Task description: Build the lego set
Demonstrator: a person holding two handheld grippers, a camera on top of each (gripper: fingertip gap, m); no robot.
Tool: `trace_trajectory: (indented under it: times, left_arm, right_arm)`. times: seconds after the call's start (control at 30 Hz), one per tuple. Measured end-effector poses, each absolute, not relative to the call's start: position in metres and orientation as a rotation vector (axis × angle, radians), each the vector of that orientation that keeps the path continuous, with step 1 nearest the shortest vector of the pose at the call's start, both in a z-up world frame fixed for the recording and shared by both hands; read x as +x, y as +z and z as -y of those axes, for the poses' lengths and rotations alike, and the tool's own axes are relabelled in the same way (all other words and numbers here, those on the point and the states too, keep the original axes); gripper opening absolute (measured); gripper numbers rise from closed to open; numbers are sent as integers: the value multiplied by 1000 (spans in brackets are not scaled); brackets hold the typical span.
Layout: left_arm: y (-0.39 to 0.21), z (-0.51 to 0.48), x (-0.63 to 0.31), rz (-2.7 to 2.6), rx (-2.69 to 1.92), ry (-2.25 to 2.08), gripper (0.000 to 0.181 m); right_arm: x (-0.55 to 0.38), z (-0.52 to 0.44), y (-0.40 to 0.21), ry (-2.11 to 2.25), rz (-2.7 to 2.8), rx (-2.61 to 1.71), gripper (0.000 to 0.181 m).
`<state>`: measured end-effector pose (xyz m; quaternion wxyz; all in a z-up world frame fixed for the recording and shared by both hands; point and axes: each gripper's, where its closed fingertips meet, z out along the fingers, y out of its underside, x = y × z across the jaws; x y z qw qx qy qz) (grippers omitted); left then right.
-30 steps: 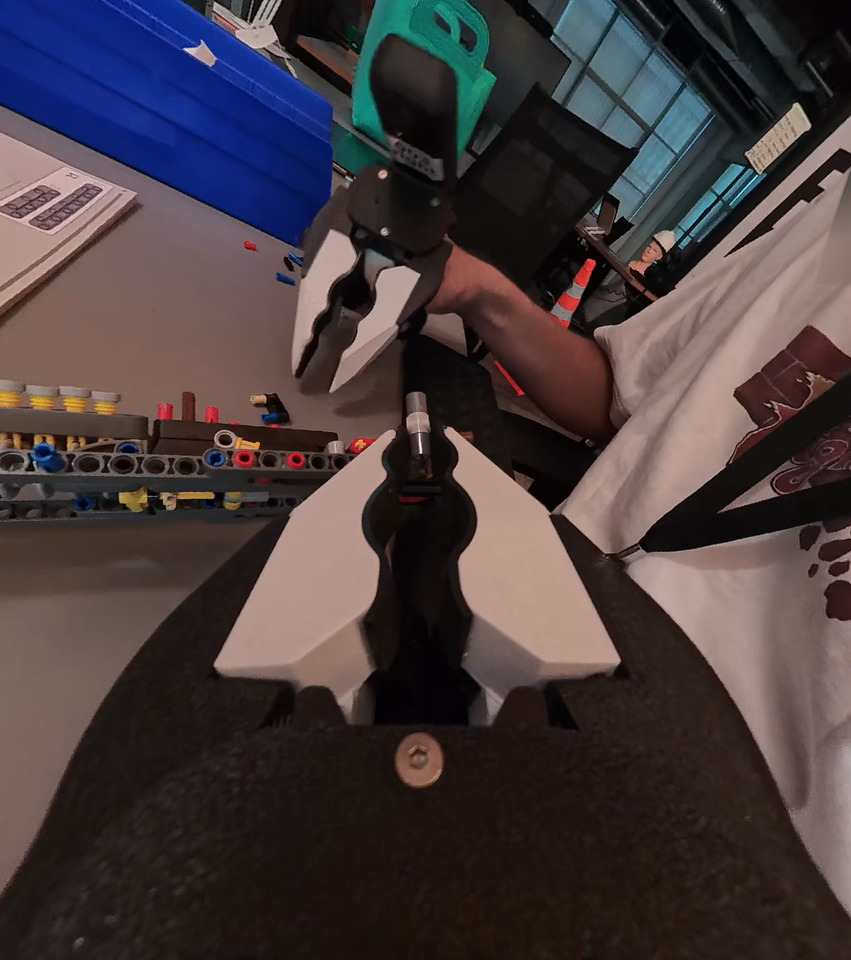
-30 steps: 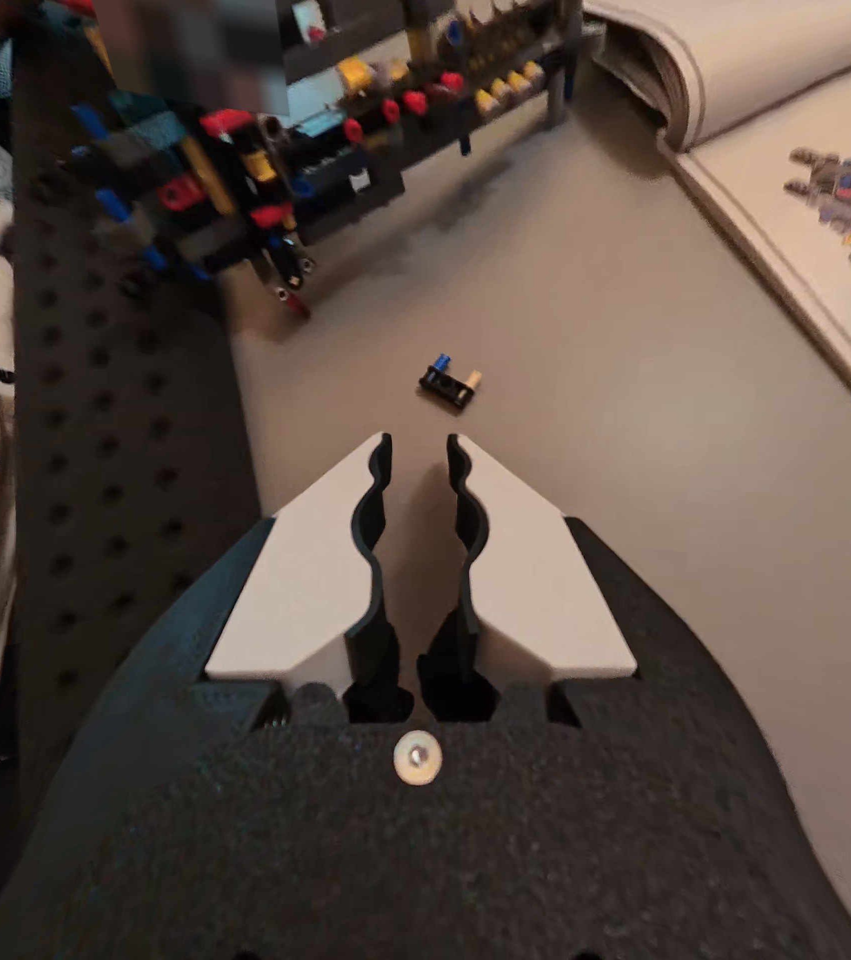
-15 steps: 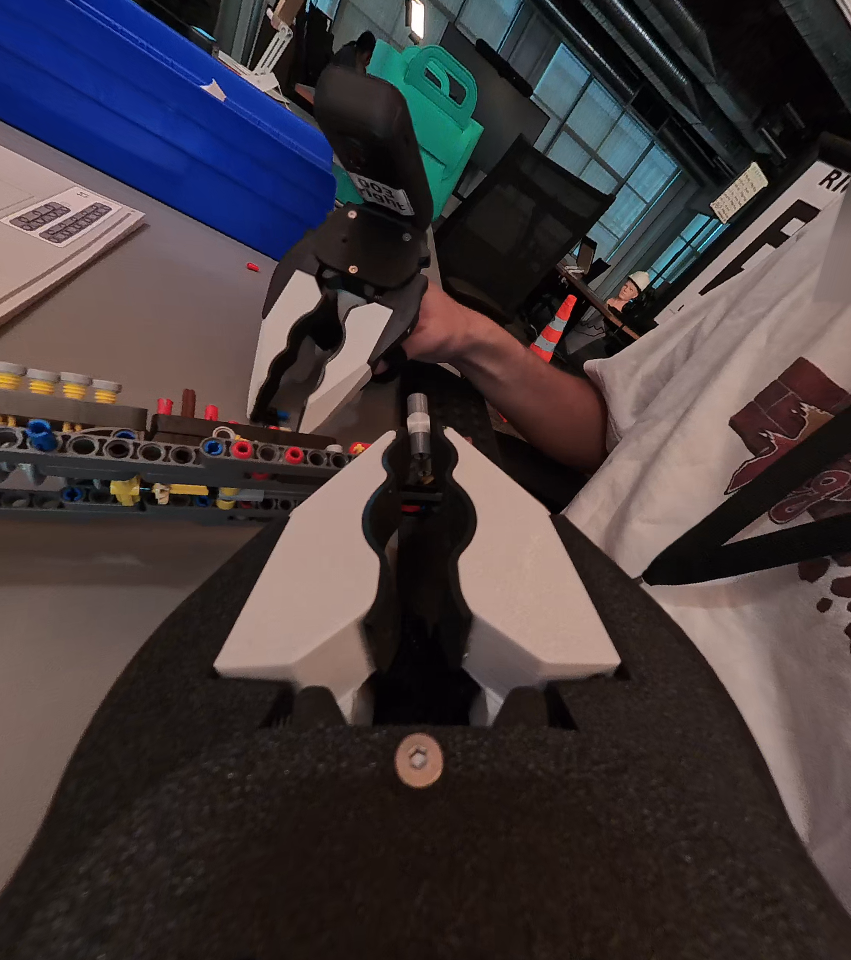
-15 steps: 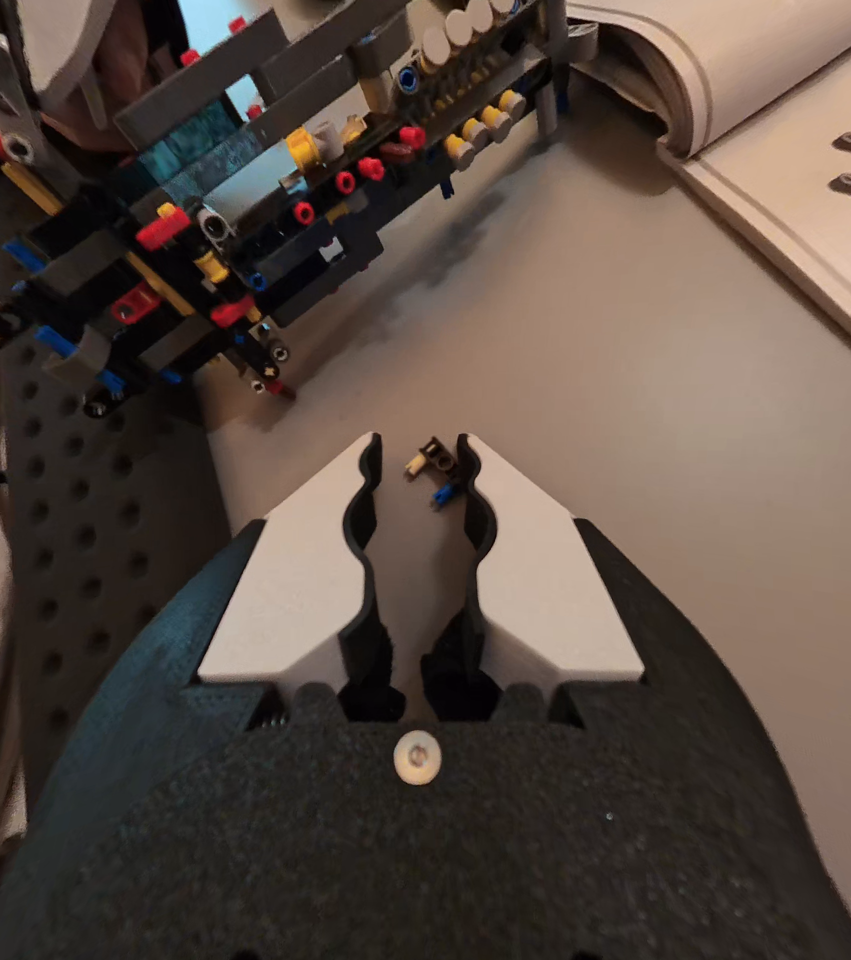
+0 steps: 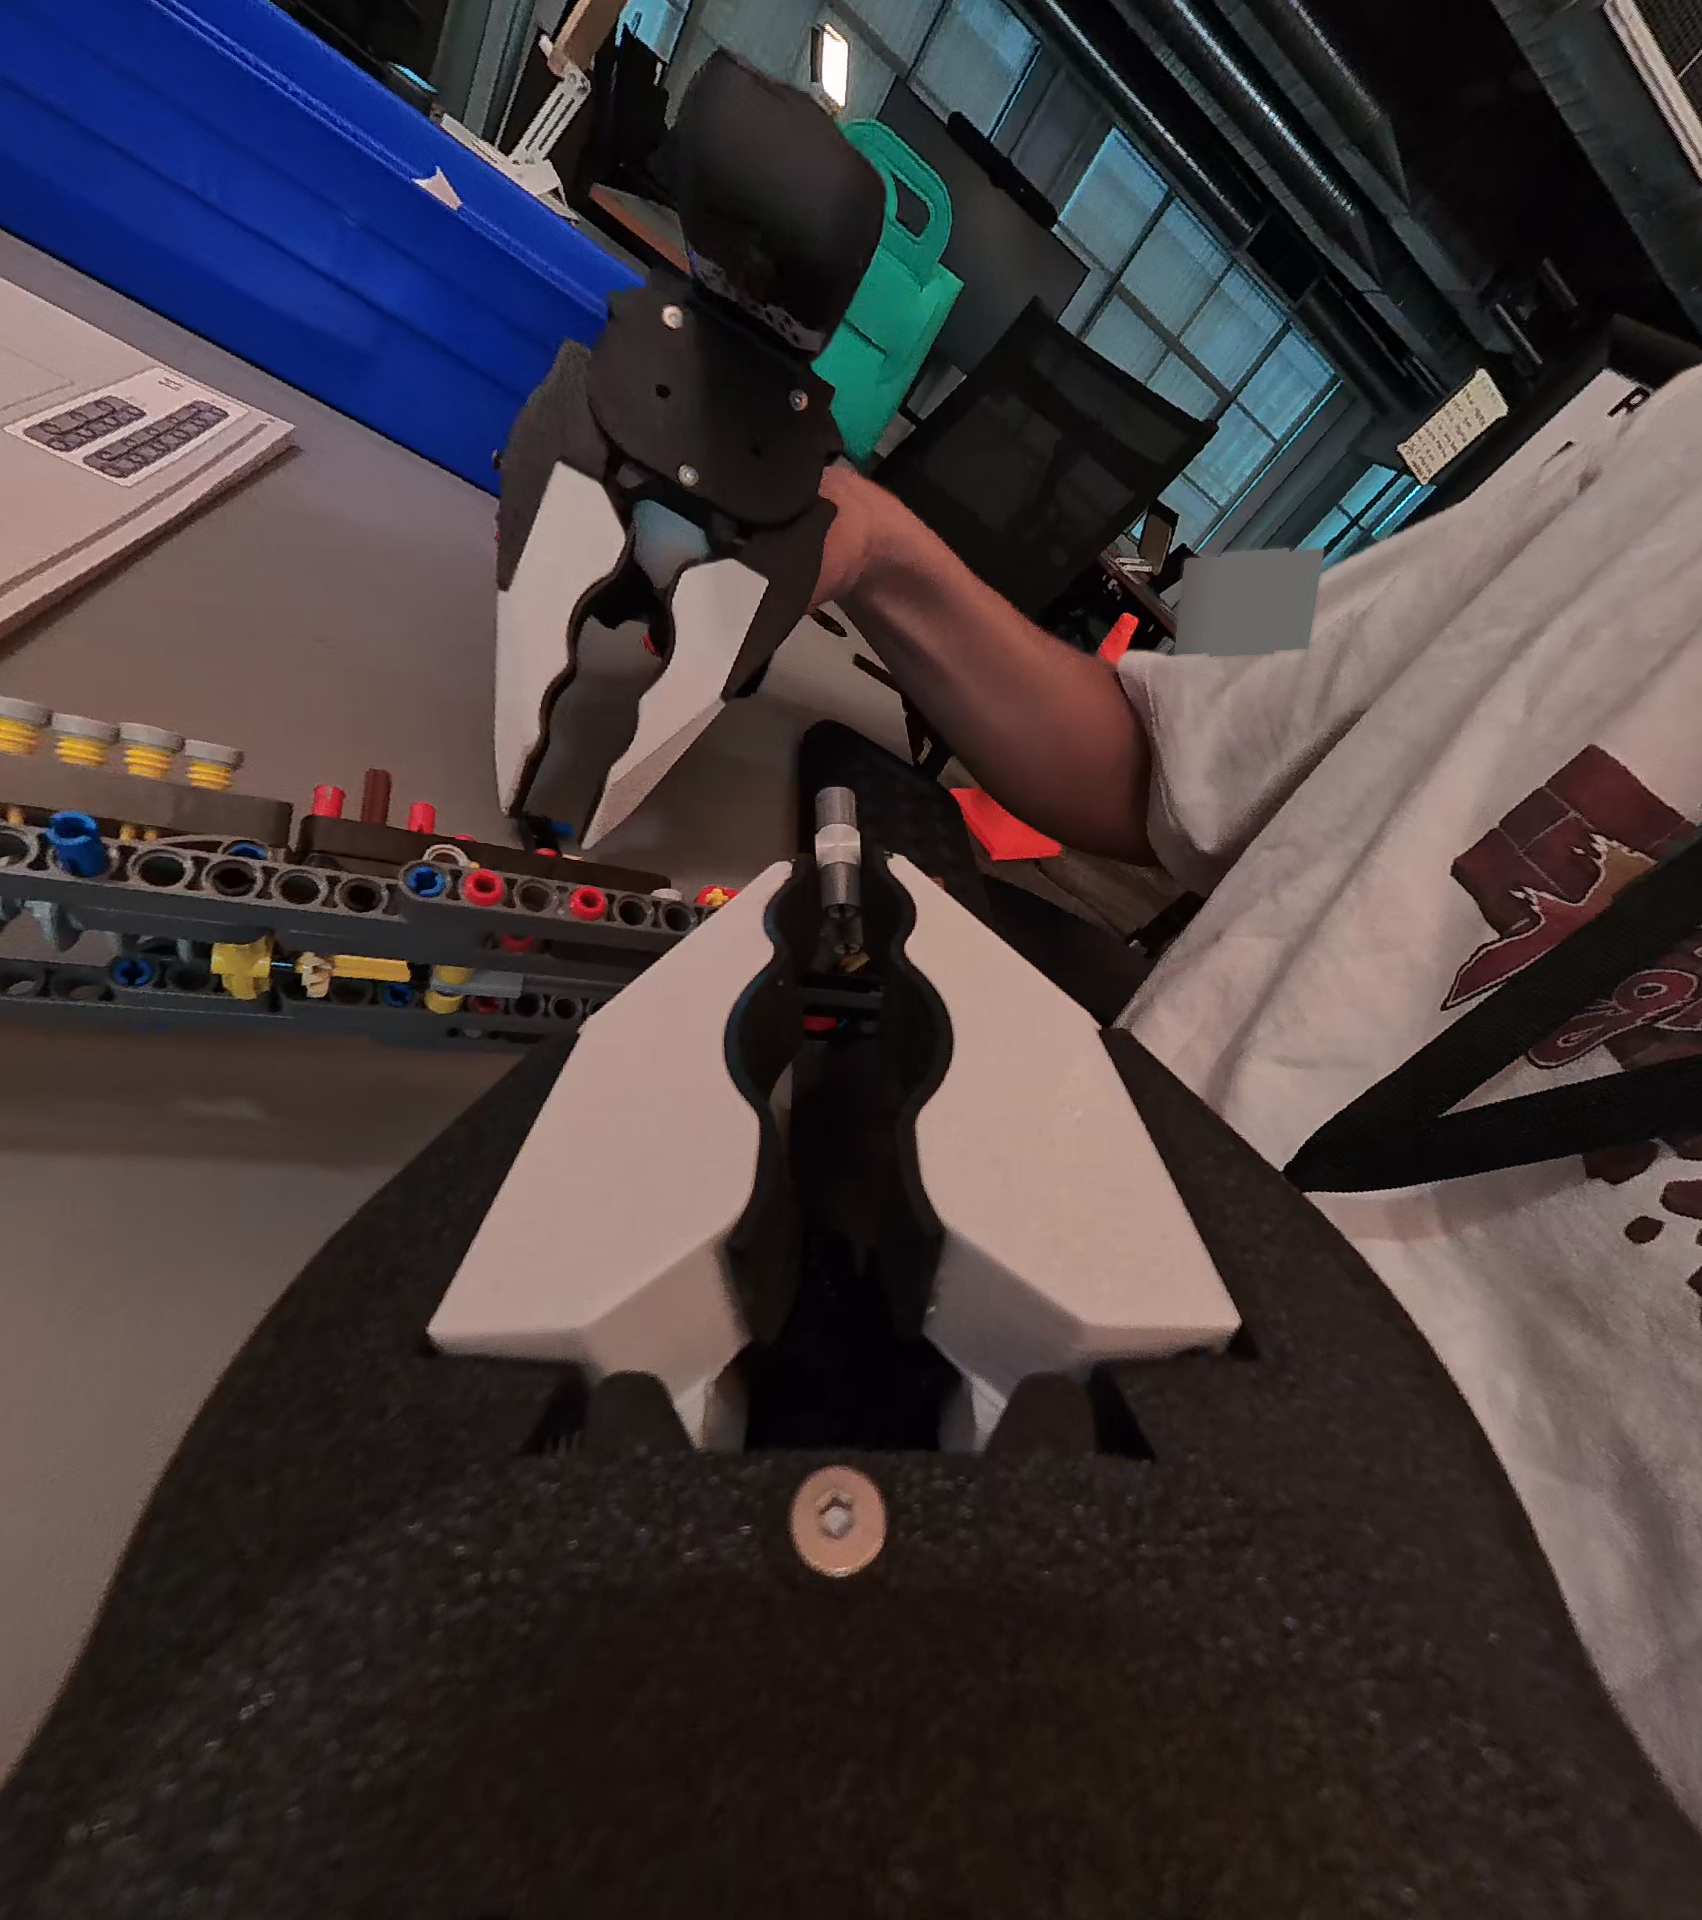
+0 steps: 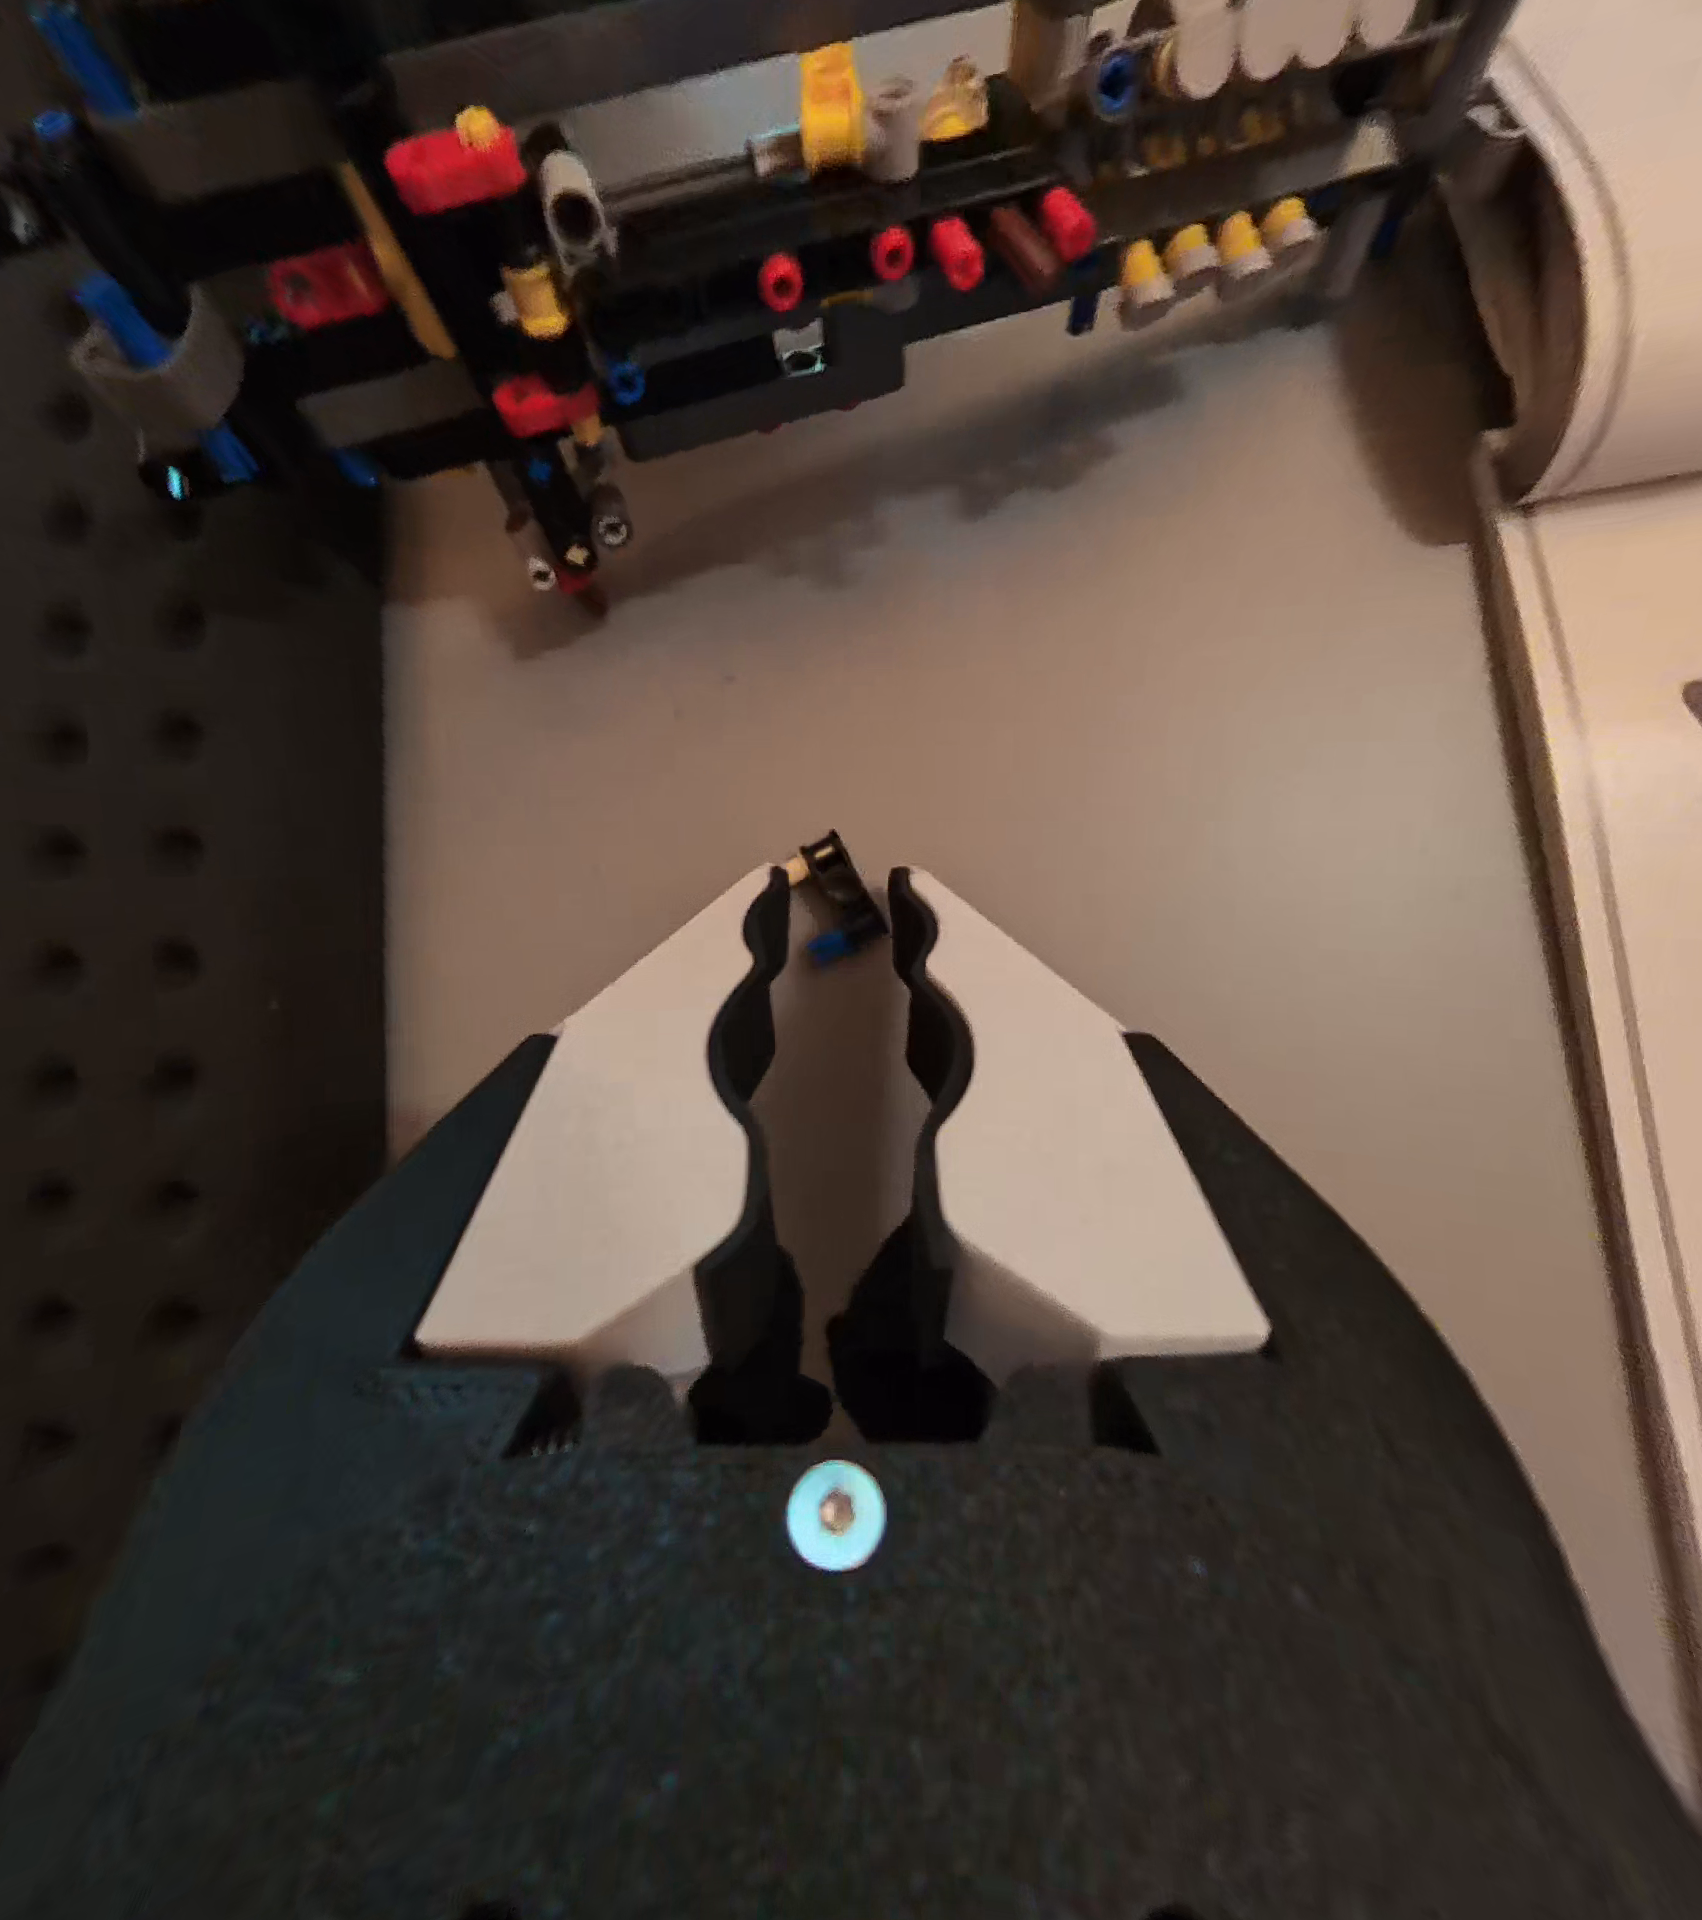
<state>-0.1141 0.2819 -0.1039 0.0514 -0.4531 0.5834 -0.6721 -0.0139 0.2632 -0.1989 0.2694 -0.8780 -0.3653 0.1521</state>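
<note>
Right wrist view: right gripper (image 6: 834, 883) narrowly apart around small black piece (image 6: 839, 891) | left gripper (image 5: 834, 883) clamps lego frame (image 5: 286, 904) (booklet (image 6: 1678, 935) beside)

The long grey-and-black lego beam assembly (image 5: 203, 904) runs off the left edge in the left wrist view, and its near end is hidden behind the white fingers (image 5: 618, 1143). The open instruction booklet (image 6: 1678, 935) is cut by the right edge (its printed drawing is blurred). Whether the small black connector piece with blue and tan pins (image 6: 839, 891) is touched by the right fingertips cannot be told.
</note>
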Motion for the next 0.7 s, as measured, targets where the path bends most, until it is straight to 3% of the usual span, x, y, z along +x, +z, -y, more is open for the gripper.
trace_trajectory:
  times: [0.27,0.4,0.57,0.7]
  left_arm:
    - [-104,-282,-113,-1773,-1379,-2047,6]
    - [-104,-282,-112,-1756,-1367,-2012,6]
    - [-100,-284,-109,-1710,-1343,-1965,5]
    - [-100,-283,-109,-1701,-1295,-1879,6]
  right_arm:
    - [-18,-270,-206,332,1110,-2343,7]
    - [-36,-287,-175,470,766,-2273,7]
    - [-59,-304,-110,210,449,-1959,6]
    - [-67,-296,-97,96,104,-1951,6]
